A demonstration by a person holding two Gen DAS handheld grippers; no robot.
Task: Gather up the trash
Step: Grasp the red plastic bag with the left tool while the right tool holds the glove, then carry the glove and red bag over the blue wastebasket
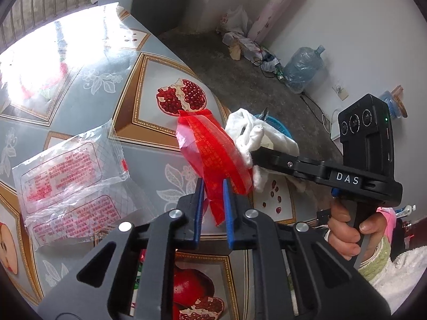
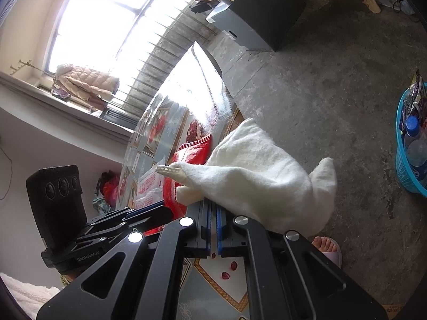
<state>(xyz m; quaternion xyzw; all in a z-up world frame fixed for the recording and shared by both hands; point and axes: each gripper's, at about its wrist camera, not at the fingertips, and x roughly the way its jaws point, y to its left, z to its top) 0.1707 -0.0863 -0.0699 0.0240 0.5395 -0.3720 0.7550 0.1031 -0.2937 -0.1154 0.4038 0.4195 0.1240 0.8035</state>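
Hiding the right tool (image 1: 256,152) tips, white cloth (image 1: 256,136) overlaps red wrapper (image 1: 216,154).

Glossy red plastic wrapper (image 1: 213,146), soft white cloth (image 2: 256,165), shiny patterned tablecloth (image 1: 80,85), rough concrete floor (image 2: 333,93).

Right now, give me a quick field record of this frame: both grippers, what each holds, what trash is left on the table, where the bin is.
left gripper: closed on red plastic wrapper
right gripper: shut on white cloth
cloth position: hanging past the table edge, above the floor
left on table: clear printed wrapper, lying flat, untouched
bin: blue basket on the floor, already holding bottles and wrappers
person: hand on the right gripper's handle
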